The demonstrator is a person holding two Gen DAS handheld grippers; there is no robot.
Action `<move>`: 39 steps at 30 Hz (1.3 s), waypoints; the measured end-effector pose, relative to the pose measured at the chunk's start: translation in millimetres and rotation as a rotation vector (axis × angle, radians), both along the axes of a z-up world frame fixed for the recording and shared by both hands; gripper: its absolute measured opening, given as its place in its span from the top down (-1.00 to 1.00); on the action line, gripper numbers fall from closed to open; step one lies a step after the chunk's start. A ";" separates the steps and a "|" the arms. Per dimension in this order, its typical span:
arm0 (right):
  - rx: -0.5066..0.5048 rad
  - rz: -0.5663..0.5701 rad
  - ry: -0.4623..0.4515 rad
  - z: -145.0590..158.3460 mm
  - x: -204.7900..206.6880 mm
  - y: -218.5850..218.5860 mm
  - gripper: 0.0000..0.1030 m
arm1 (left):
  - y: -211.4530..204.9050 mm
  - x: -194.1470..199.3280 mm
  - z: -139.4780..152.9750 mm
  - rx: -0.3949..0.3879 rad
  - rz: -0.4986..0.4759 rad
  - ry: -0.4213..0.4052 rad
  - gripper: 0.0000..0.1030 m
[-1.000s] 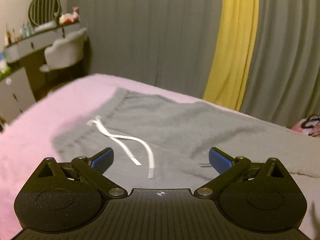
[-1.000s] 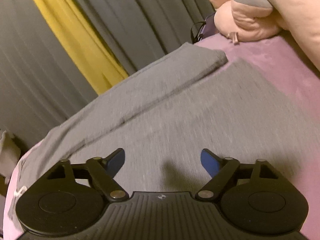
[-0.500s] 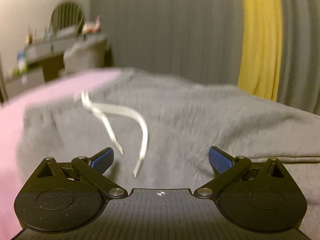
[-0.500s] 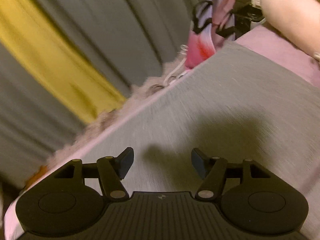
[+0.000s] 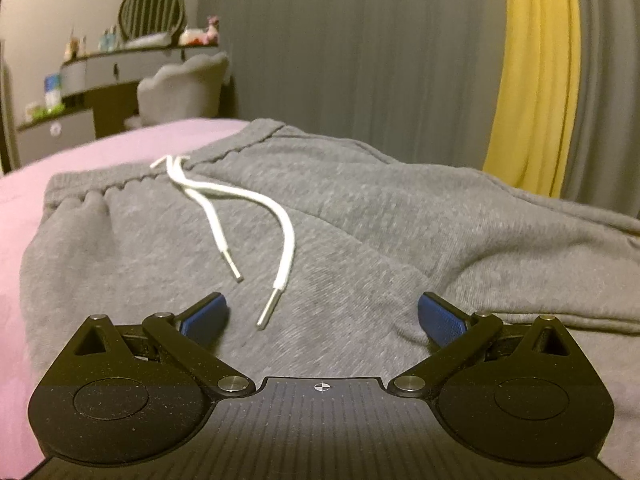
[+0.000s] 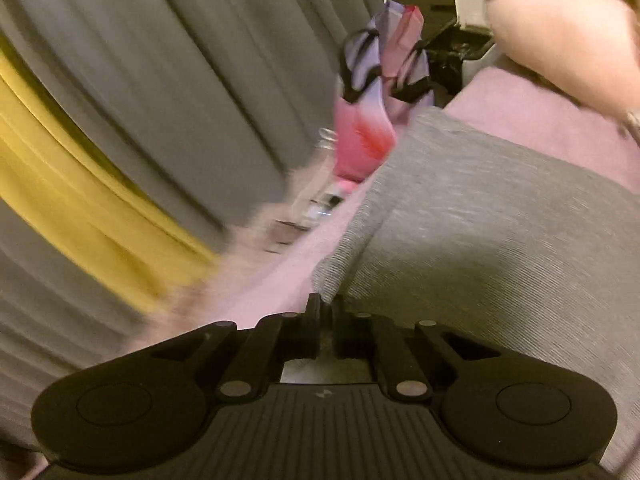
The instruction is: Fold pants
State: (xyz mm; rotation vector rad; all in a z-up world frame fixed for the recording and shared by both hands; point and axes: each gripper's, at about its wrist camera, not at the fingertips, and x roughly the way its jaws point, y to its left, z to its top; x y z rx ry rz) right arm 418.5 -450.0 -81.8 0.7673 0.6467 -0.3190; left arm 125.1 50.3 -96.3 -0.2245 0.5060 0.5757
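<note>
The grey pants [image 5: 360, 216] lie flat on the pink bedspread [image 5: 100, 152], waistband toward the far side and the white drawstring [image 5: 256, 204] lying loose on the front panel. The left gripper [image 5: 322, 316] sits low over the fabric below the drawstring tips, jaws spread wide, with nothing clamped between the blue pads [image 5: 440, 318]. The right gripper [image 6: 325, 312] has its jaws brought fully together at the edge of a pant leg [image 6: 480, 220]; a pinch of grey cloth appears to sit at the tips, though blur prevents confirmation.
</note>
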 end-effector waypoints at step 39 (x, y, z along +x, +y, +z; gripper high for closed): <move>-0.151 -0.094 0.007 -55.4 -331.9 -51.1 0.85 | 17.6 -21.7 92.2 -0.234 -0.286 -0.075 -1.00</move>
